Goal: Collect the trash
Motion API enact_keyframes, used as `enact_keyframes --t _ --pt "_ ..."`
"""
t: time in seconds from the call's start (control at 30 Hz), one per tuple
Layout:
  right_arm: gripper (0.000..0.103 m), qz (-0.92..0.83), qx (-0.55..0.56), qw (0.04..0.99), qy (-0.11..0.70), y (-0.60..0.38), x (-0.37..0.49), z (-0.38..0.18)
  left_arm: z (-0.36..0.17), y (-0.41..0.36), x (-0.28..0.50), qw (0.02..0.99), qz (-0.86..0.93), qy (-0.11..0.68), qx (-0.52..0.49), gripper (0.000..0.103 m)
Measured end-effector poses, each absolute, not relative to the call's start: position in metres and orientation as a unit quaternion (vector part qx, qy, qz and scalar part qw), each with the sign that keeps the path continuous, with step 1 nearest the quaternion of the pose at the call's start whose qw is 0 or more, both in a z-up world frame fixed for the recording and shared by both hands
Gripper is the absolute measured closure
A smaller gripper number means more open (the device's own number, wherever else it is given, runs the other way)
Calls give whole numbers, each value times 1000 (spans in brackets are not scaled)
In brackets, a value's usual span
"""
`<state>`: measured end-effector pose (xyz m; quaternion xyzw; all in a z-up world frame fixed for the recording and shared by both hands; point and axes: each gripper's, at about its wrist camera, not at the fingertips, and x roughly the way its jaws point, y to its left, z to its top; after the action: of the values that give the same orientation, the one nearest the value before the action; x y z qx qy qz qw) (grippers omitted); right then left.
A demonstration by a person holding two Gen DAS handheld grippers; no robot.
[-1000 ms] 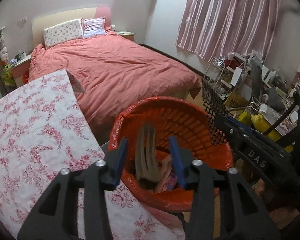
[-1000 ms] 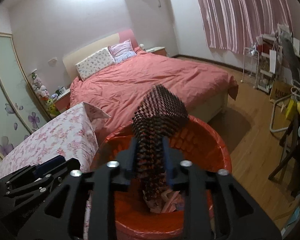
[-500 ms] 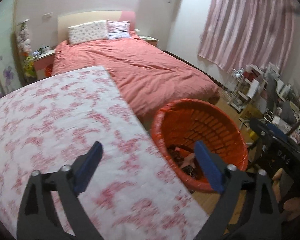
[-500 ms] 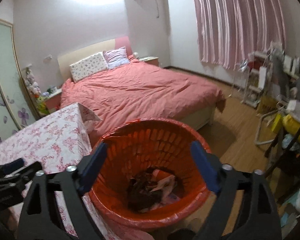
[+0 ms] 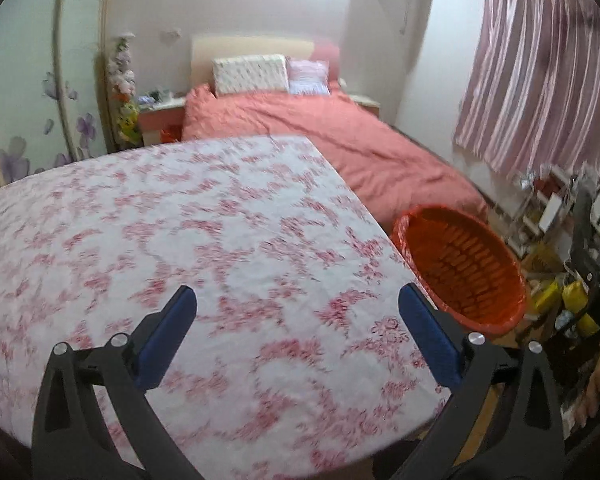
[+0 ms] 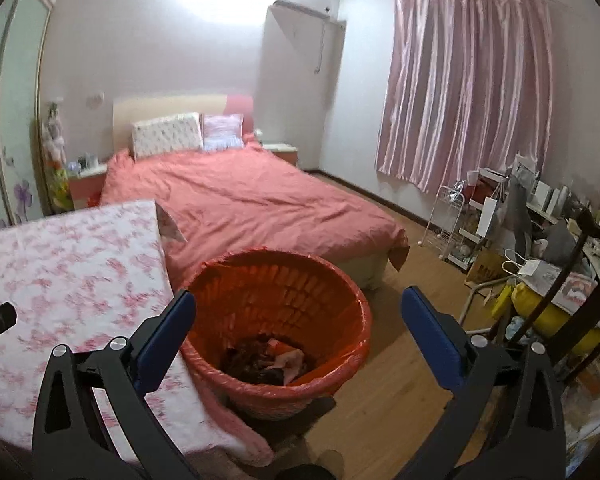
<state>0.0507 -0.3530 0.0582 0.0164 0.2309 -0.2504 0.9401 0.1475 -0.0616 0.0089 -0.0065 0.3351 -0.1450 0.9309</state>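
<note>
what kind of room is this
A home bedroom, by the look of it. A made bed with a salmon-pink cover and two pillows stands against the far wall, and pink curtains hang at the window. An orange bin holding trash stands beside a table with a floral cloth.

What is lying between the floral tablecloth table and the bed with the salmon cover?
In the right wrist view, the round orange plastic basket with a red liner stands there on the wooden floor, beside the floral-cloth table and before the salmon-covered bed.
</note>
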Motion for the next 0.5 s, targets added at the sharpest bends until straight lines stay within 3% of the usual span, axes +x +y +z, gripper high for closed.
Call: enact_keyframes --t 0.27,0.5 --pt "2 -297 5 944 143 -309 3 66 18 -34 78 963 -88 254 14 4" --pt "2 -247 69 950 180 -297 -20 56 13 -18 41 963 -87 254 -7 4"
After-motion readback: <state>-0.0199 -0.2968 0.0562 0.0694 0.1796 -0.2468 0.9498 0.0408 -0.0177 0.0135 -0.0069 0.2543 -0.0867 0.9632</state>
